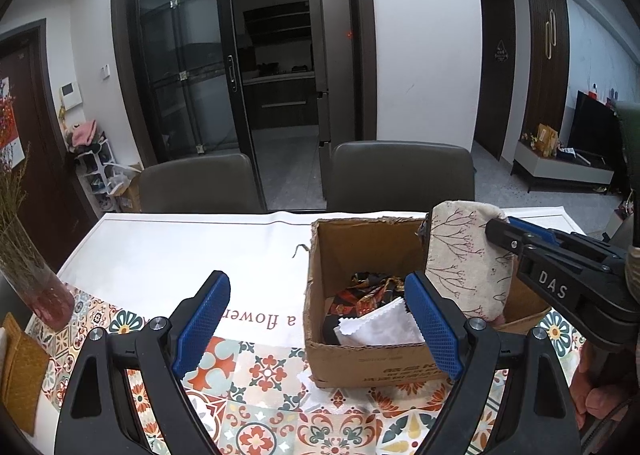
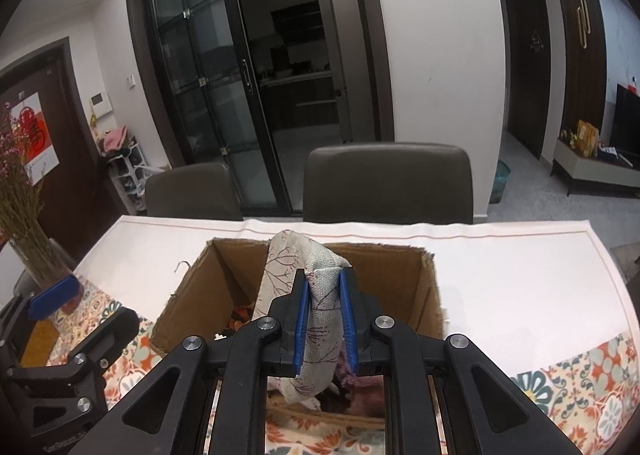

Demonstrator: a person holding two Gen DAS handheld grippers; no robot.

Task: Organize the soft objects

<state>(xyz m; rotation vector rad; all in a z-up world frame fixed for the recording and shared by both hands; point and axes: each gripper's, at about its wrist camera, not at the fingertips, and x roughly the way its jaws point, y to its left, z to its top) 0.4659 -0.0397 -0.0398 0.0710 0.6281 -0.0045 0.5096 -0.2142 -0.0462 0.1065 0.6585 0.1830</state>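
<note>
An open cardboard box (image 1: 360, 363) (image 2: 192, 295) stands on the table. Inside lie a dark patterned scarf (image 1: 368, 291) and a white cloth (image 1: 380, 329). My right gripper (image 2: 324, 319) is shut on a beige fabric pouch with a branch print (image 2: 320, 307) (image 1: 464, 255) and holds it over the box's right side. My left gripper (image 1: 320, 323) is open and empty, just in front of the box's near left wall; its right fingertip (image 1: 432, 331) overlaps the box opening.
A glass vase of dried flowers (image 1: 36, 279) (image 2: 28, 247) stands at the table's left edge. A yellow woven mat (image 1: 20, 375) lies near it. Two grey chairs (image 1: 400, 175) (image 1: 196, 187) stand behind the table. A white runner (image 2: 520, 275) crosses a patterned tablecloth (image 1: 280, 415).
</note>
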